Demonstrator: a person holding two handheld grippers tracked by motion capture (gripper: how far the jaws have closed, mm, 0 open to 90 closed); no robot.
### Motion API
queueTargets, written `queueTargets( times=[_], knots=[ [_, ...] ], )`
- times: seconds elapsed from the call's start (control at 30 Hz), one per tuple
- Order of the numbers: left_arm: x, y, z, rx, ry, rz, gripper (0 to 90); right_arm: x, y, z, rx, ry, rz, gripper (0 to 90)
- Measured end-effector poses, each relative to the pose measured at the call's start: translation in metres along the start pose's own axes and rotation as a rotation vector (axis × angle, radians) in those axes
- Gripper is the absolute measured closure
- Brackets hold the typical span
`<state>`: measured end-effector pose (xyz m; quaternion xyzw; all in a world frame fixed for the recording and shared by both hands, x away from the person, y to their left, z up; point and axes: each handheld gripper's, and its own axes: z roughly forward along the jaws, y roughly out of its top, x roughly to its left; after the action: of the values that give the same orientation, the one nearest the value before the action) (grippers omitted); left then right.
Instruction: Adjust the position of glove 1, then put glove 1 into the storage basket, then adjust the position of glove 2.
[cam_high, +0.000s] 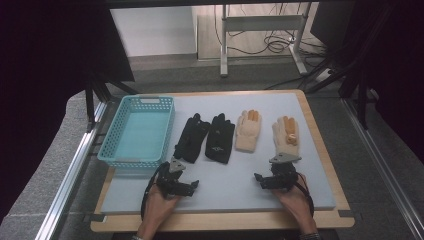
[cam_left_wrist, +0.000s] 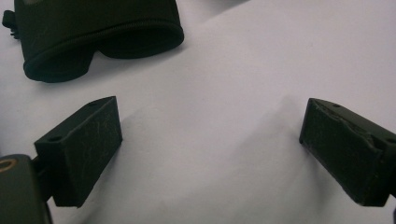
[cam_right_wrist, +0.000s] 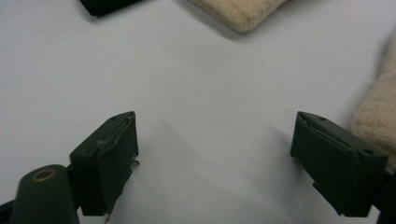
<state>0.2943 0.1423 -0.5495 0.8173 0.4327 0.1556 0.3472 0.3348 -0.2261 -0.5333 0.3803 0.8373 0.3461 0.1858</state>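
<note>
Gloves: black pair and beige pair lined up beside basket, likely for sorting; both grippers' fingers apart, empty, left gripper, right gripper.

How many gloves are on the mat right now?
4, in a row right of the basket: two black gloves, then two beige gloves. None in the basket.

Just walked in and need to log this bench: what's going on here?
A person holds a tool in each hand over a grey mat. The left tool sits just short of two black gloves; the right tool sits near two beige gloves. Both tools are open and empty. A blue basket waits at the left, with nothing in it.
</note>
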Motion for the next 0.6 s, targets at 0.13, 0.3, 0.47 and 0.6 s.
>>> queueTargets(
  times=[0.13, 0.3, 0.47, 0.6],
  knots=[
    [-0.0001, -0.0001, -0.0001, -0.001, 0.0, 0.0, 5.9, 0.0003, 0.0, 0.0003, 0.004, -0.001, -0.002, 11.0],
    [-0.0001, -0.0003, -0.0002, -0.003, 0.001, -0.001, 6.1, 0.0006, 0.0001, 0.0005, 0.005, -0.009, 0.002, 10.0],
    [-0.0002, -0.0004, -0.0002, -0.003, 0.001, -0.001, 6.1, 0.0002, 0.0001, 0.0005, 0.005, -0.01, 0.002, 10.0],
    [-0.0001, -0.0004, -0.0002, -0.003, 0.0, -0.002, 6.1, 0.0, 0.0003, 0.0005, 0.005, -0.009, 0.005, 10.4]
  ],
)
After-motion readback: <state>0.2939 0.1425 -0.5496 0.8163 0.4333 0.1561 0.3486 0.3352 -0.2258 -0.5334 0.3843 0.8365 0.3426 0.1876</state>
